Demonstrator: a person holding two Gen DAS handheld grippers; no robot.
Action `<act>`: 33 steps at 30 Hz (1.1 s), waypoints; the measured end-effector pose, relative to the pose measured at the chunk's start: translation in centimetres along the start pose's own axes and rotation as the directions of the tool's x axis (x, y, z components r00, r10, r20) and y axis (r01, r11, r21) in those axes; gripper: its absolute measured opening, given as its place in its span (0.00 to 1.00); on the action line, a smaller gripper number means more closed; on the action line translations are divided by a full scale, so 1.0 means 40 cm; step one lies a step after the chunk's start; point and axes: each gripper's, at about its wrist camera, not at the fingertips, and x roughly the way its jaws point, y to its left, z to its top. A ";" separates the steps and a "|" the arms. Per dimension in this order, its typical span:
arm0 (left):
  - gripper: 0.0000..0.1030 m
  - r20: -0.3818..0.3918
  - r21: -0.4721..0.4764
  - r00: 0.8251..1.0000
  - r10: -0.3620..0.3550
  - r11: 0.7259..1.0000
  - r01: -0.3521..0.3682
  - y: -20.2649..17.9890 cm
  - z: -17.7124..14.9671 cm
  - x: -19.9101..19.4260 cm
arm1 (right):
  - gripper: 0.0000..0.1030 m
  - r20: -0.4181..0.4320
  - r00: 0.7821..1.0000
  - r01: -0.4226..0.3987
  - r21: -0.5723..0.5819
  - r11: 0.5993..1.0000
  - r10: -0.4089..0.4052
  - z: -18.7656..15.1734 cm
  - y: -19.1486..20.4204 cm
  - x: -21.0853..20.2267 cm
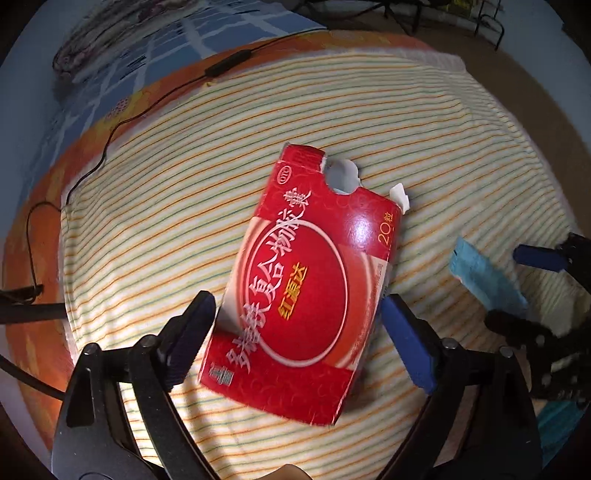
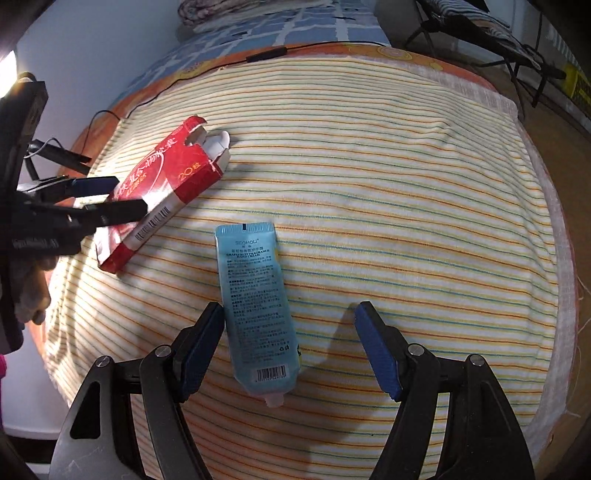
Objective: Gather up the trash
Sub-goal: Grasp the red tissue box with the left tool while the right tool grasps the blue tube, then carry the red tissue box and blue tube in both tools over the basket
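A torn red medicine box [image 1: 306, 284] lies on the striped cloth [image 1: 166, 206]. My left gripper [image 1: 295, 325] straddles it with one finger on each side; the jaws are wide and stand close to the box's edges, contact unclear. In the right wrist view the box [image 2: 159, 192] sits at the left with the left gripper [image 2: 122, 197] around it. A blue hand-cream tube [image 2: 258, 310] lies flat, cap toward me. My right gripper [image 2: 291, 332] is open over its lower half, left finger close beside it. The tube [image 1: 484, 280] and right gripper [image 1: 517, 284] show at the right of the left wrist view.
A black cable [image 2: 266, 54] with an inline block runs along the far edge of the cloth. A blue-checked bedspread [image 2: 288, 29] lies beyond. Folded fabric [image 2: 207, 11] sits at the back. Black stand legs [image 2: 524, 74] rise on the floor at the right.
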 end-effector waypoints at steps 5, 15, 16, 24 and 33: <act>0.92 0.009 -0.008 0.999 0.051 0.999 -0.050 -0.013 0.011 0.019 | 0.70 0.009 0.999 0.042 -0.035 0.999 -0.042 0.000 0.016 0.008; 0.89 0.104 -0.088 0.995 0.012 0.996 -0.003 0.002 -0.052 -0.034 | 0.32 0.020 1.000 0.016 -0.032 0.999 -0.015 0.017 0.002 0.001; 0.89 0.111 -0.098 0.994 0.011 0.995 0.000 0.005 -0.060 -0.041 | 0.25 0.020 1.000 0.000 -0.016 1.000 0.000 0.019 -0.007 0.000; 0.89 0.174 -0.136 0.985 0.009 0.991 0.015 -0.012 -0.138 -0.134 | 0.06 0.046 0.998 -0.030 0.002 1.000 0.030 0.007 -0.018 -0.035; 0.88 0.220 -0.104 0.975 0.019 0.995 0.004 -0.050 -0.204 -0.220 | 0.06 0.072 0.994 -0.088 0.029 0.996 0.086 -0.011 -0.018 -0.082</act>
